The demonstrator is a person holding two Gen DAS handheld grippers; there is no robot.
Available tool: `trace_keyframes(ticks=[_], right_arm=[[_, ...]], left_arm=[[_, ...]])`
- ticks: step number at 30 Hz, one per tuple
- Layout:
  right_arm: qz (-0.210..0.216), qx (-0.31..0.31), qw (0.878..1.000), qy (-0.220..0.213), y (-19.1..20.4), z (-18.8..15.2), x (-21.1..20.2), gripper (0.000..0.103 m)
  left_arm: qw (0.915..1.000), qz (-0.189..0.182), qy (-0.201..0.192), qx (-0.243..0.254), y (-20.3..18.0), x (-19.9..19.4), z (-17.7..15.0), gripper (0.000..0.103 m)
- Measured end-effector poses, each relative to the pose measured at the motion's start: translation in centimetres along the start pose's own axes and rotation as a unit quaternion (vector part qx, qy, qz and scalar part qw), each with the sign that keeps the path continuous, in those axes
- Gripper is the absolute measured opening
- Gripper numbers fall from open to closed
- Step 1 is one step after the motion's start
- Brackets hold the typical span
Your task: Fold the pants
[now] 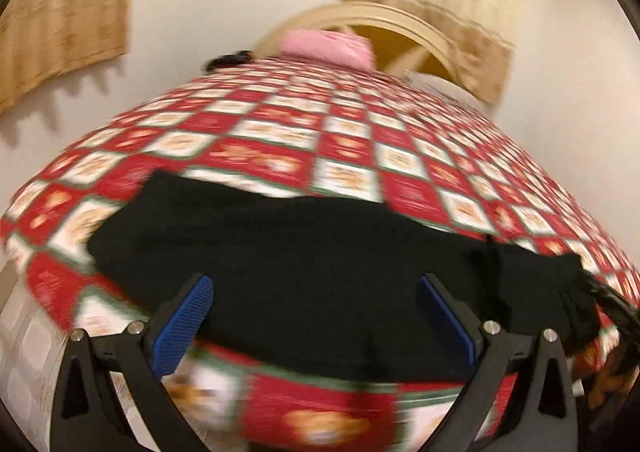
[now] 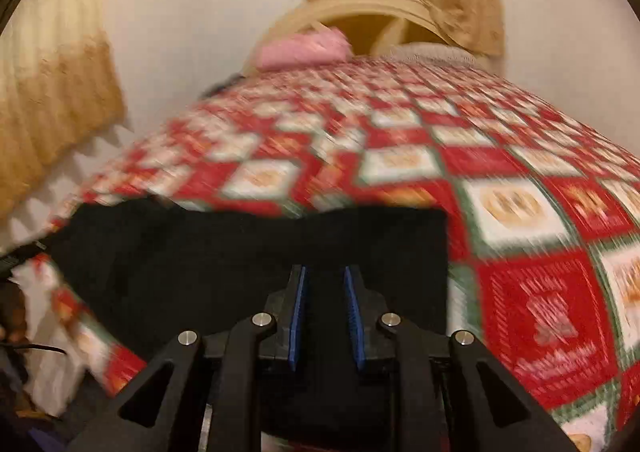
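Black pants (image 1: pixel 300 252) lie across the near edge of a bed covered by a red and white checked quilt (image 1: pixel 280 131). My left gripper (image 1: pixel 316 288) hovers just over their near hem with the blue pads wide apart and nothing pressed between them. In the right wrist view the pants (image 2: pixel 200 252) spread to the left. My right gripper (image 2: pixel 325 284) has its pads drawn close together, and black cloth fills the narrow gap between them at the pants' right end. Both views are blurred by motion.
A pink pillow (image 1: pixel 326 45) and a curved cream headboard (image 1: pixel 380 15) stand at the far end of the bed. Beige curtains (image 1: pixel 60 23) hang on the wall to the left and behind. The quilt (image 2: pixel 520 211) stretches bare to the right of the pants.
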State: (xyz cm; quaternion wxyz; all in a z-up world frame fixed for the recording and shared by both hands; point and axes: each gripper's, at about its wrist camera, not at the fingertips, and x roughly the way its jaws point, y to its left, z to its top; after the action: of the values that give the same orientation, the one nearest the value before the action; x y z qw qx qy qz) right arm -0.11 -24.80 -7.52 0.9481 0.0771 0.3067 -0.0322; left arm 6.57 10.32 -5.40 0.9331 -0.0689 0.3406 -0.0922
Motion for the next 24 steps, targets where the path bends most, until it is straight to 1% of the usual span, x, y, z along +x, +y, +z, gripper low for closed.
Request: trace_keyframes(ticks=[2, 4, 5, 7, 9, 10, 11, 12, 14, 15, 17, 19, 20, 22, 24], right_arm=[[0.025, -0.015, 0.999, -0.017, 2.2, 0.9, 0.0, 0.021], [0.056, -0.026, 0.998, -0.008, 4.6, 1.6, 1.3, 0.021], [0.077, -0.031, 0.997, 0.002, 6.2, 1.8, 2.6, 0.021], [0.104, -0.038, 0.994, 0.02, 8.5, 1.5, 4.4, 0.021], [0.126, -0.055, 0.989, 0.052, 11.1, 0.1, 6.8, 0.021], [0.123, -0.069, 0.988, 0.064, 12.1, -0.8, 7.7, 0.023], [0.11, -0.082, 0.989, 0.053, 12.9, -1.5, 7.6, 0.023], [0.095, -0.1, 0.99, 0.031, 13.6, -2.2, 7.2, 0.027], [0.08, -0.121, 0.989, 0.031, 14.5, -2.2, 7.3, 0.03], [0.08, -0.125, 0.988, 0.035, 14.7, -2.1, 7.3, 0.035], [0.077, -0.128, 0.988, 0.037, 15.1, -1.7, 6.7, 0.037], [0.101, -0.112, 0.989, 0.014, 15.4, -1.2, 5.3, 0.037], [0.111, -0.111, 0.988, -0.007, 15.9, -0.9, 4.1, 0.037], [0.109, -0.133, 0.985, -0.024, 17.0, -0.7, 3.1, 0.037], [0.109, -0.159, 0.981, -0.034, 18.2, -0.8, 2.6, 0.037]], left_arm=[[0.9989, 0.029, 0.001, -0.037, 2.8, 0.2, 0.1, 0.103], [0.9965, 0.046, 0.003, -0.07, 4.8, 0.3, 0.3, 0.103], [0.9954, 0.051, 0.003, -0.081, 5.5, 0.3, 0.3, 0.103], [0.9918, 0.065, 0.004, -0.11, 7.3, 0.2, 0.1, 0.103], [0.9879, 0.077, 0.001, -0.134, 9.2, 0.1, -0.1, 0.103], [0.9869, 0.081, 0.0, -0.14, 9.8, 0.1, -0.1, 0.103], [0.9855, 0.088, 0.0, -0.145, 10.5, 0.2, -0.2, 0.103], [0.9841, 0.095, 0.001, -0.15, 11.3, 0.3, -0.3, 0.103], [0.9816, 0.105, -0.001, -0.159, 12.2, 0.5, -0.3, 0.103], [0.9808, 0.105, -0.003, -0.164, 12.6, 0.4, -0.4, 0.103], [0.9796, 0.099, -0.005, -0.175, 13.1, 0.8, -0.2, 0.103], [0.9795, 0.09, 0.001, -0.18, 13.3, 1.5, -0.1, 0.103], [0.9794, 0.087, 0.004, -0.182, 13.4, 1.8, 0.0, 0.103], [0.9774, 0.079, 0.01, -0.196, 13.4, 2.7, 0.2, 0.103], [0.9728, 0.065, 0.019, -0.221, 13.6, 3.5, 0.3, 0.103]])
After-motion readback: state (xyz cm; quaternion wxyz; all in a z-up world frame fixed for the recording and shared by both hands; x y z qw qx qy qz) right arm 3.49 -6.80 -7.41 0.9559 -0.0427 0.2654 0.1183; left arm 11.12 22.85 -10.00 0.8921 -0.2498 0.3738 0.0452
